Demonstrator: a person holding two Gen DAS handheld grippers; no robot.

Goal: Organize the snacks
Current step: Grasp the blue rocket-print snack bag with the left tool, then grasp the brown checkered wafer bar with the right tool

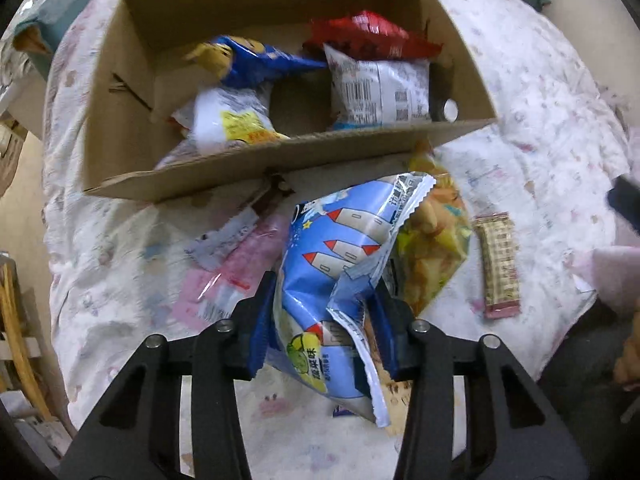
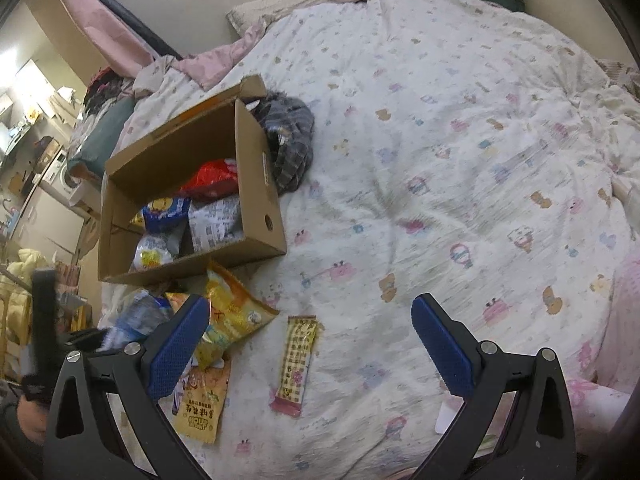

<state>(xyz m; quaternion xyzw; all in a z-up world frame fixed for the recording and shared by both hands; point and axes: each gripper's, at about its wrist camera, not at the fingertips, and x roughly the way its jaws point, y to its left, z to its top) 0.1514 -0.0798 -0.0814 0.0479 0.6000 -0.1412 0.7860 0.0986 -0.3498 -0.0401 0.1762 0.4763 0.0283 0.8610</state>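
Note:
My left gripper (image 1: 324, 292) is shut on a crumpled blue snack bag (image 1: 332, 248) printed with rockets, its blue pads pressing both sides just above the quilt. Under the bag lies a yellow snack bag (image 1: 436, 256), with a pink packet (image 1: 240, 268) to its left and a checked wafer bar (image 1: 500, 264) to its right. Beyond stands an open cardboard box (image 1: 280, 152) holding red (image 1: 372, 36), blue (image 1: 256, 60) and white (image 1: 380, 88) bags. My right gripper (image 2: 310, 344) hangs open over the wafer bar (image 2: 298, 360); the yellow bag (image 2: 232, 312) and an orange packet (image 2: 204, 404) lie by its left finger.
Everything lies on a bed with a white patterned quilt (image 2: 440, 160). A dark checked cloth (image 2: 288, 136) is bunched against the box's (image 2: 192, 264) far right corner. Pillows lie at the head. The bed's left edge drops to a wooden chair (image 1: 16, 320) and clutter.

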